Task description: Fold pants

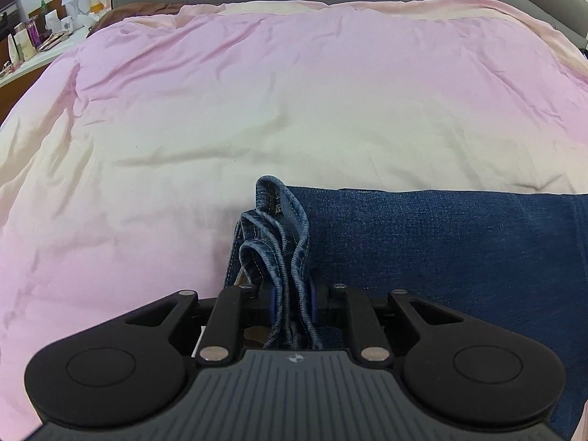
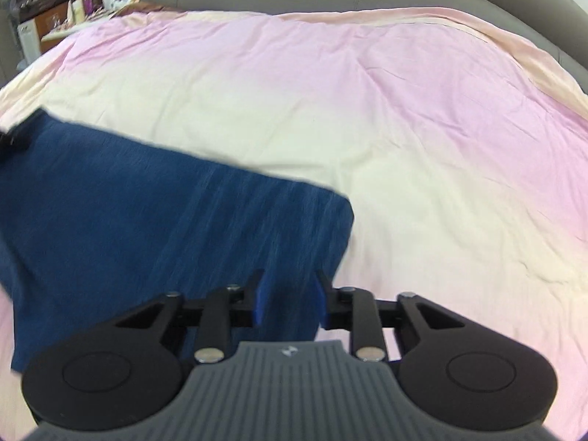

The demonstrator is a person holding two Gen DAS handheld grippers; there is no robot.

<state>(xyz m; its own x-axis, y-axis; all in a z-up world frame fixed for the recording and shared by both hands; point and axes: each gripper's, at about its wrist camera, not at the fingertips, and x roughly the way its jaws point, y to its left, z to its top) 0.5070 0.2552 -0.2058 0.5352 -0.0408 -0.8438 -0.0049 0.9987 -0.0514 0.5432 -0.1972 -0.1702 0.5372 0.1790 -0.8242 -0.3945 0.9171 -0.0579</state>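
Pink bedspread (image 1: 294, 84) carries dark blue jeans (image 1: 441, 242) along its near edge. Left gripper (image 1: 292, 301) pinches their bunched hem; right gripper (image 2: 288, 299) hovers above them, jaws apart, gripping nothing.

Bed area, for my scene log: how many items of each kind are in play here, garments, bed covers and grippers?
Blue denim pants: 1
Pink and cream bed cover: 1
Grippers: 2, the left gripper and the right gripper
Total: 4
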